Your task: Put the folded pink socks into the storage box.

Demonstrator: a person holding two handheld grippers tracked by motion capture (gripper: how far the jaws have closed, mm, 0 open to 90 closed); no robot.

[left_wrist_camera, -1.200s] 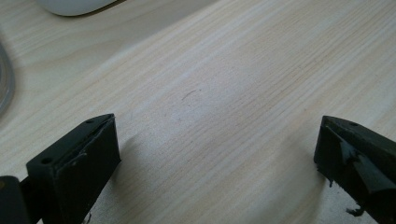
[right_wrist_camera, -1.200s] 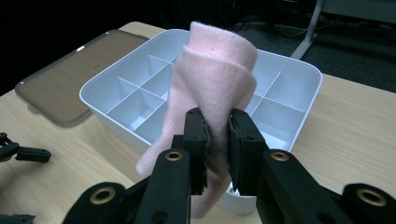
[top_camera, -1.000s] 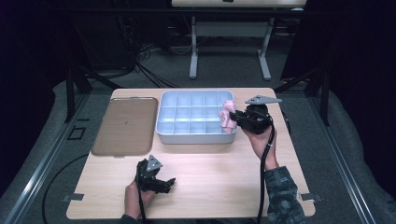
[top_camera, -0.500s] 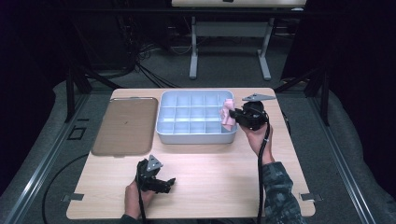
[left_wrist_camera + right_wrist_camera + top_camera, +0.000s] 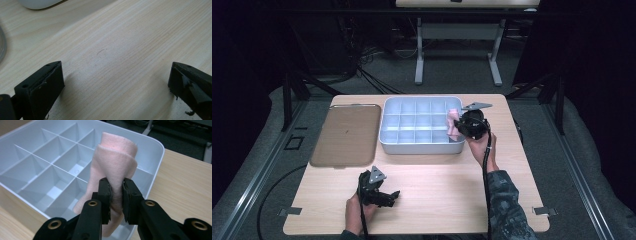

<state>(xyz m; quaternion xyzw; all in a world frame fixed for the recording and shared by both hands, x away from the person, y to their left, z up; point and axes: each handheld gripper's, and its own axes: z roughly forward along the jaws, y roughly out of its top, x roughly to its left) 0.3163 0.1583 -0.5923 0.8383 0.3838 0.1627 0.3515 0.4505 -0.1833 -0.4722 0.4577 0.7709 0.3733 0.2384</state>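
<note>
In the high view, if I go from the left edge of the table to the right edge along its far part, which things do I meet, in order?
Brown tray → divided grey bin → pink cloth → right gripper, shut on the cloth at the bin's right end.

A light wooden table point(image 5: 432, 190) carries a grey compartment tray point(image 5: 419, 145) beside a brown lid point(image 5: 344, 135).

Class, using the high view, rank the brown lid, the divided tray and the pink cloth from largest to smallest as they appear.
1. Divided tray.
2. Brown lid, only slightly smaller in outline.
3. Pink cloth, by far the smallest, pinched in the right hand-held gripper over the tray's right end.
</note>
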